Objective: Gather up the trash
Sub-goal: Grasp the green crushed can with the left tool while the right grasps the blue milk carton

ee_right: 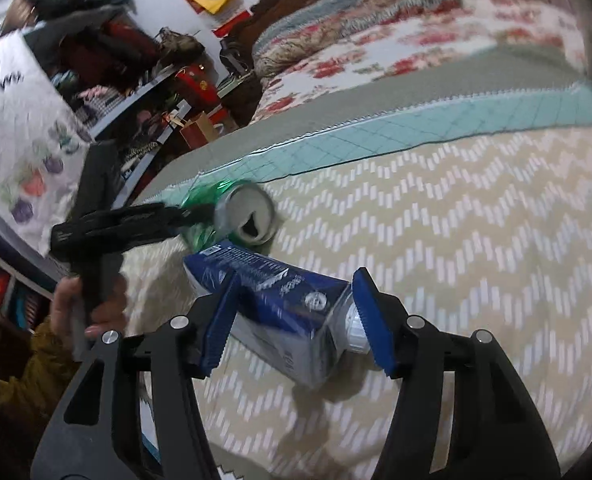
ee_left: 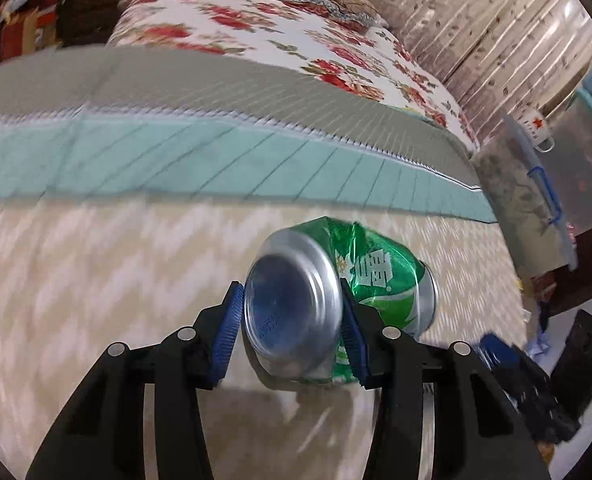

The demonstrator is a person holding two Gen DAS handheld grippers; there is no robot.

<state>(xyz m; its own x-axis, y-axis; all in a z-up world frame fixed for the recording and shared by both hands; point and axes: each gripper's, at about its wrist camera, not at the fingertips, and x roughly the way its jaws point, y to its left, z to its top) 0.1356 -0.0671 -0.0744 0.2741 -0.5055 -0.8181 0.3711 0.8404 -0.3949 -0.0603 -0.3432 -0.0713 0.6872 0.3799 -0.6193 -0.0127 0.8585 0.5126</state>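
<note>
1. Green crushed can (ee_left: 335, 300) sits low and centre in the left wrist view, pinched across its base end by the left gripper (ee_left: 290, 330); blue pads (ee_left: 228, 332) press on either side of the silver bottom.
2. Appears lifted, or nearly so, above the beige zigzag bedcover (ee_left: 96, 280); cannot tell for certain whether it still touches the cloth.
3. Blue and white carton (ee_right: 280, 308) lies low and centre in the right wrist view, clamped between the pads of the right gripper (ee_right: 296, 324), one pad on the blue side, the other against the cap end.
4. Keep the squeeze on the can steady, not harder: dented aluminium probably gives further and could slip out sideways.
5. Hold the carton level, cap end no lower than the rest, in case liquid remains inside.
6. Lift both straight off the bedcover before swinging away, to avoid dragging the fabric.
7. Mind the spacing: in the right wrist view, left of centre, the can and its gripper hang just beyond the carton.
8. No bin or bag visible in either view; find it before moving fast.
</note>
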